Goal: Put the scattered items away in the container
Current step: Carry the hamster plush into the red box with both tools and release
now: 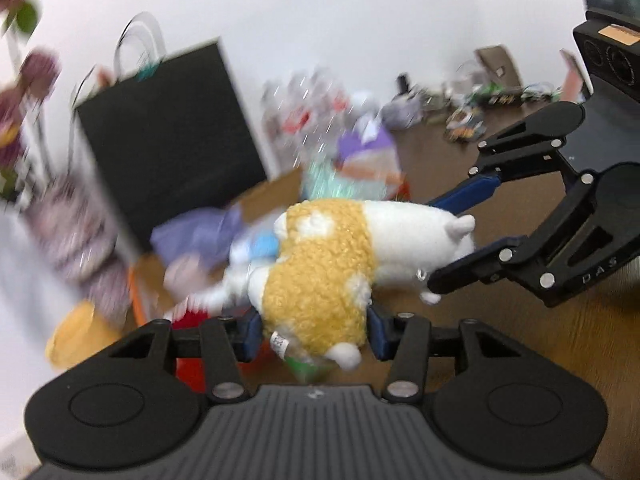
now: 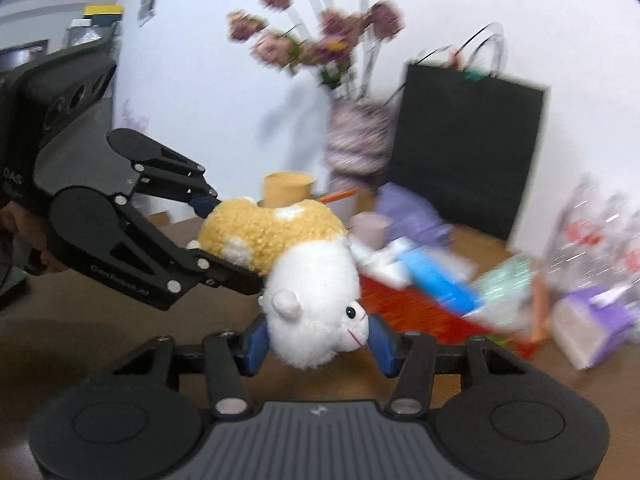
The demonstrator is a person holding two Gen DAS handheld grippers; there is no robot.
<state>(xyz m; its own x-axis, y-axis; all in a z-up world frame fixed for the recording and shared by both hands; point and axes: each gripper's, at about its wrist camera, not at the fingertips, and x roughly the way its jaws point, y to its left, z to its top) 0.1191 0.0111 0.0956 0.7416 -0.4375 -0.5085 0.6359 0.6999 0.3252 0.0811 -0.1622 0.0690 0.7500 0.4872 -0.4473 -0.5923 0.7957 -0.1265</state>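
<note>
The plush sheep (image 1: 324, 264) hangs in the middle of both frames, off the table (image 1: 520, 340), and I hold it at both ends. My left gripper (image 1: 314, 334) is clenched on its woolly yellow body, low in the left wrist frame. My right gripper (image 2: 316, 340) pinches its white head, low in the right wrist frame, the blue pads (image 2: 256, 344) pressed into the fur on each side. In the left wrist frame my right gripper comes in from the right edge onto the head; in the right wrist frame my left gripper comes in from the left edge onto the body.

Behind the sheep sits the orange bin (image 2: 404, 304), full of blurred packets. A black bag (image 1: 168, 148) stands further back, against the white wall. Purple flowers (image 2: 316, 32) in a vase fill the upper middle of the right wrist frame.
</note>
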